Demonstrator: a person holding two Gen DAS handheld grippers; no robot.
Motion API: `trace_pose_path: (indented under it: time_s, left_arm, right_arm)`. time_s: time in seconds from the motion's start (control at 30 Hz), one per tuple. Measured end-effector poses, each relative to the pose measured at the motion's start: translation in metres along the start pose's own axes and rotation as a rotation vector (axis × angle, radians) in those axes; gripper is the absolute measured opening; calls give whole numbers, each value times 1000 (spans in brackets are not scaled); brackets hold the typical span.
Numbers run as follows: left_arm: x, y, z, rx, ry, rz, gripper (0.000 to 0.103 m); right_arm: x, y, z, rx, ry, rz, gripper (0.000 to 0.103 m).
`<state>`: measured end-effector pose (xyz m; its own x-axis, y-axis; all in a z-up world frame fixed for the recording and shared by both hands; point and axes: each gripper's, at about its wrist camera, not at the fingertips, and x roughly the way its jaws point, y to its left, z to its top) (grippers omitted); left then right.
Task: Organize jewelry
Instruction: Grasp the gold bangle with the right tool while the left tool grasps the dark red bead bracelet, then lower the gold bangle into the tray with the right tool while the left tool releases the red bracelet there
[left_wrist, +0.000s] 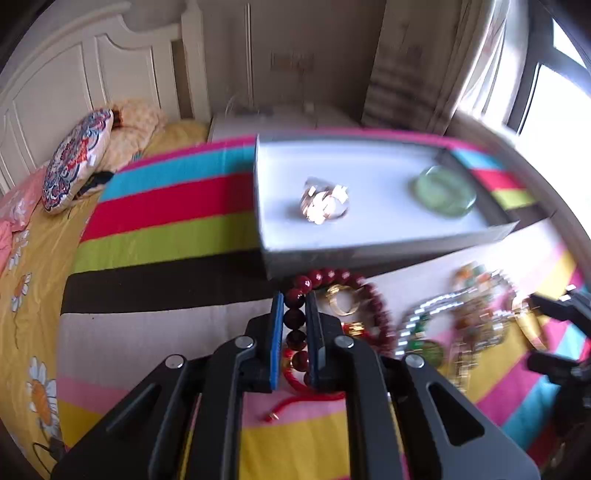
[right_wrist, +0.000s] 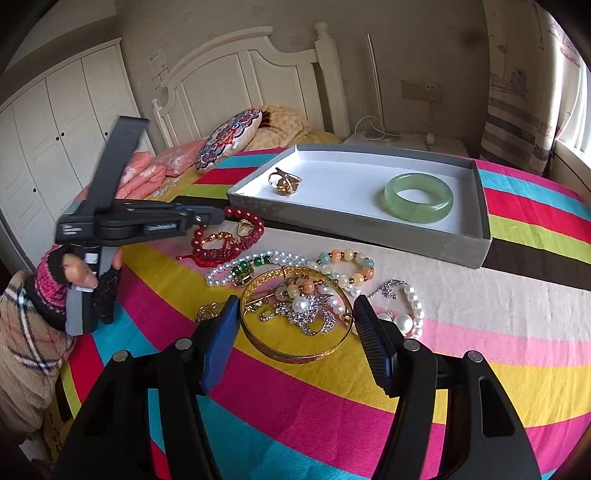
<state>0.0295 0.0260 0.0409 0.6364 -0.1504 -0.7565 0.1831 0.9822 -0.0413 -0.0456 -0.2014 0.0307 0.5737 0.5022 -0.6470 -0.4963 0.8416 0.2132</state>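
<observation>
Right hand-held gripper (right_wrist: 291, 317) is hanging wide open, fingers straddling the gold bangle (right_wrist: 295, 314) without gripping it. A rhinestone-and-pearl brooch (right_wrist: 304, 308) and loose beads are lying inside the bangle's ring, so closing here is likely snagging the tangle and dragging it along.

Left hand-held gripper (left_wrist: 293, 295) is sitting nearly closed around the red bead bracelet (left_wrist: 332, 295), pads either side of the beads. Round glossy beads are offering poor purchase, so a slip is likely. The red cord bracelet (right_wrist: 218, 253) is lying against it and could ride up too.

All of this is resting on the striped cloth (right_wrist: 332, 387) just in front of the grey box (right_wrist: 354, 225). The bracelet is needing to clear the box's near wall or it catches. Inside, a gold ring (right_wrist: 284, 181) and a green jade bangle (right_wrist: 418, 197) are sitting well apart.
</observation>
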Motion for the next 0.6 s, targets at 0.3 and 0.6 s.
trace_pose_path:
  time_s: [0.3, 0.6]
  left_arm:
    - [-71, -41, 16, 90, -153, -33, 11]
    - [-78, -69, 46, 160, -174, -32, 11]
  right_arm:
    - [-5, -1, -1, 3, -28, -3, 61]
    - [-5, -5, 9, 8, -26, -15, 61]
